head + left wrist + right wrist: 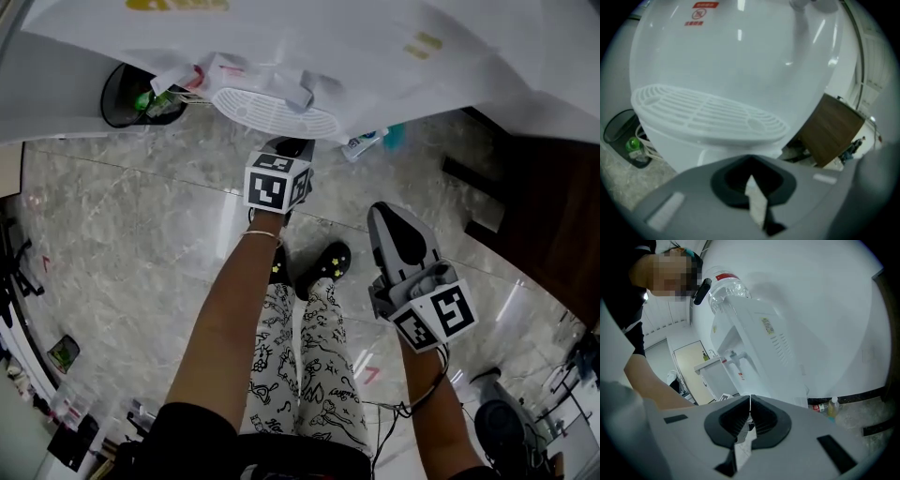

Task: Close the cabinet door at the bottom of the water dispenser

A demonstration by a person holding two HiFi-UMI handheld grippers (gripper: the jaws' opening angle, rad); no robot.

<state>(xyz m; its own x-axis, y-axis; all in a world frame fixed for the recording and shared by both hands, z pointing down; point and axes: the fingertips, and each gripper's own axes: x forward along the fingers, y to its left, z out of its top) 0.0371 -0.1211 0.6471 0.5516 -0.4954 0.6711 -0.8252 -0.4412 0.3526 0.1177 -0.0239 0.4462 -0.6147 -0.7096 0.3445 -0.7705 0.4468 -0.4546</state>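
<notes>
With jaws together and empty, the left gripper (292, 146) hovers by the water dispenser's (281, 37) drip tray (272, 112), the right gripper (382, 214) behind; the cabinet door below, unseen, likely needs a lowered push.

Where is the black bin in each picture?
Head view: bin at top left, beside the water dispenser.
Left gripper view: bin at lower left edge, left of the water dispenser.
Right gripper view: not in it.
Shared landmark: the white water dispenser, in all three.
</notes>
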